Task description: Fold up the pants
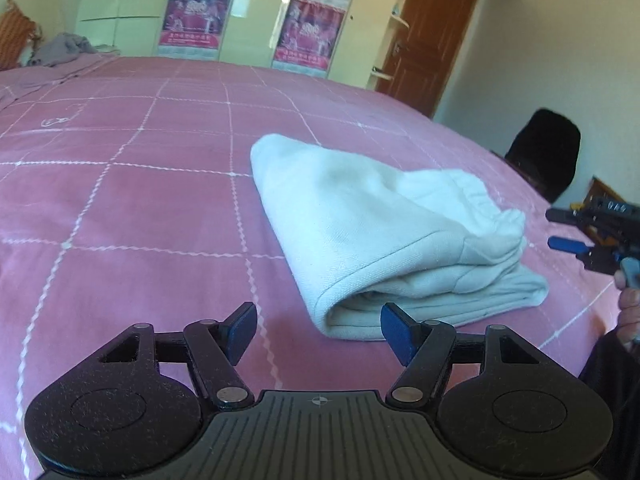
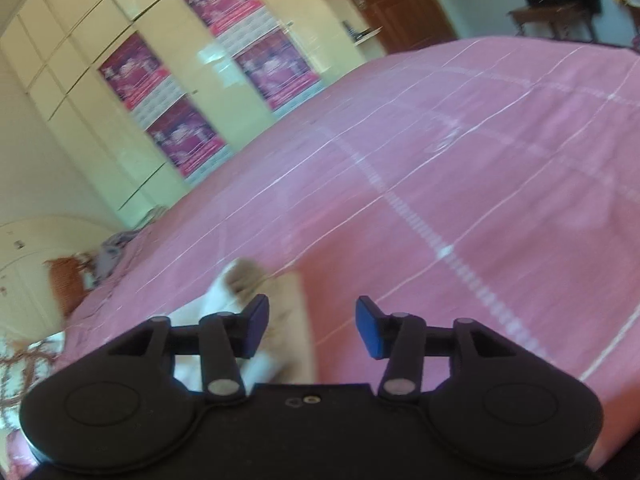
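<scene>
Pants (image 1: 380,236) look folded into a compact stack on bed (image 1: 140,200); both grippers' jaws apart, empty; just square the edges, don't drag.

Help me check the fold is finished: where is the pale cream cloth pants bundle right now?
In the left wrist view the folded pale cream cloth pants bundle lies on the pink checked bedspread, just ahead of the open left gripper, right of centre.
</scene>
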{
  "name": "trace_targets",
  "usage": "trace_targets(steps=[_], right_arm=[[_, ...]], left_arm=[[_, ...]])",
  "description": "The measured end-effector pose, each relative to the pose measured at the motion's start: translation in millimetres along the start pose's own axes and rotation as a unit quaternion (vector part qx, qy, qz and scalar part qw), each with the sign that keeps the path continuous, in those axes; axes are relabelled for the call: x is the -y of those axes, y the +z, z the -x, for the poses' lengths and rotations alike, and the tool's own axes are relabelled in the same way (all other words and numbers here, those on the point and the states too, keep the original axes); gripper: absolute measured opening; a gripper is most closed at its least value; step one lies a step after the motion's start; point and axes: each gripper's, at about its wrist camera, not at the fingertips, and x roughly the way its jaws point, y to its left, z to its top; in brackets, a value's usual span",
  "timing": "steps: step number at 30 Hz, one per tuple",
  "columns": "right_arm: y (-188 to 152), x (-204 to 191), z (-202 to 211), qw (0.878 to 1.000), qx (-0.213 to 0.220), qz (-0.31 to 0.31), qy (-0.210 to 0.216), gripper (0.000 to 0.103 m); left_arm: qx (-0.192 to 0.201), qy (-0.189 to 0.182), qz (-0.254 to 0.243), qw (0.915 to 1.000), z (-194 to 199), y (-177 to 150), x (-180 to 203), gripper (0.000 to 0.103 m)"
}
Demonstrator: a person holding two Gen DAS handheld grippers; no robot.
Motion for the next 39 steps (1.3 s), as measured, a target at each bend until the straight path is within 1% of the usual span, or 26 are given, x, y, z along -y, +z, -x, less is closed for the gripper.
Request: trace_targets(steps=[1,3,7,12,15,18,19,20,21,22,23,25,27,28,29,30,31,32,33,34,37,39], right_arm=[[-5.2,-10.6,-4.0,1.0,-0.014,0.0,0.011,0.051],[-13.7,-25.5,-11.5,0.999,-0.034,0.004,0.021,0.052],[-24.2,-42.9,-25.1,0.997,-0.074,0.0,0.018,0.052],[-33.6,-49.4,-33.7,0.996,-0.088,-0.004,0.001,0.053],[-35.4,-47.8,-37.9,0.996,-0.091,-0.023,0.0,0.054],[-36.2,-46.8,-53.4,0.993,-0.11,-0.038,-0.001,0.056],[-36.1,-47.2,-59.3,0.993,-0.113,-0.041,-0.002,0.054],[-35.6,-48.9,-63.9,0.993,-0.114,-0.039,-0.004,0.051],[-35.2,-52.8,-67.4,0.993,-0.112,-0.032,-0.008,0.04],[-34.7,-57.1,-68.4,0.994,-0.11,-0.023,-0.007,0.032],[-33.6,-64.7,-65.0,0.995,-0.098,-0.01,0.0,0.031],[-28.2,-82.8,-42.2,0.997,-0.056,0.012,0.051,0.029],[-25.9,-100.6,-14.3,0.995,-0.011,0.042,0.087,0.029],[-27.4,-103.7,-6.4,0.995,0.001,0.049,0.092,0.029],[-30.0,-102.1,-3.0,0.995,0.006,0.049,0.084,0.029],[-34.6,-94.4,-7.2,0.997,0.003,0.044,0.065,0.029],[-39.7,-84.6,-17.5,0.998,-0.011,0.04,0.04,0.029],[-45.1,-68.8,-37.9,0.998,-0.056,0.02,-0.004,0.03],[-51.0,-53.5,-52.5,0.995,-0.097,-0.012,-0.027,0.03],[-54.0,-47.4,-50.5,0.996,-0.086,-0.021,-0.014,0.031],[-52.5,-56.3,-43.2,0.997,-0.079,0.006,-0.002,0.031],[-48.5,-54.7,-37.1,0.998,-0.068,-0.005,0.017,0.031]], left_arm=[[0.0,0.006,-0.002,1.0,-3.6,1.5,-1.7,0.068],[0.009,0.005,0.01,0.9999,-3.9,2.4,-7.8,0.068],[0.006,0.005,0.043,0.9991,-5.6,-6.8,-21.8,0.068],[0.007,0.008,0.043,0.999,-11.4,-10.7,-19.6,0.068],[0.008,0.011,0.045,0.9989,-13.3,-11.7,-18.2,0.068],[0.01,0.012,0.041,0.999,-13.8,-12.7,-17.1,0.068],[0.01,0.016,0.039,0.9991,-14.5,-12.9,-16.6,0.068],[0.006,0.022,0.037,0.9991,-15.2,-13.3,-17.0,0.068],[0.005,0.024,0.037,0.999,-15.0,-14.0,-16.8,0.068],[0.005,0.025,0.039,0.9989,-15.4,-14.4,-17.3,0.068],[0.005,0.027,0.045,0.9986,-14.9,-14.5,-18.3,0.068],[0.008,0.026,0.055,0.9981,-14.4,-14.4,-20.7,0.068],[0.012,0.023,0.063,0.9977,-14.3,-13.9,-21.5,0.068],[0.013,0.024,0.063,0.9976,-14.4,-13.7,-20.9,0.068],[0.013,0.025,0.063,0.9976,-15.0,-13.9,-20.4,0.068],[0.013,0.025,0.063,0.9976,-15.6,-14.4,-20.5,0.068],[0.014,0.024,0.063,0.9976,-15.7,-14.8,-20.0,0.068],[0.014,0.024,0.062,0.9977,-15.6,-14.9,-19.6,0.068],[0.015,0.025,0.063,0.9976,-15.2,-15.6,-19.9,0.068],[0.015,0.027,0.065,0.9974,-14.6,-16.1,-20.4,0.068],[0.018,0.022,0.085,0.996,-15.9,-17.7,-25.4,0.068],[0.017,0.022,0.084,0.9961,-16.5,-18.0,-25.4,0.068]])
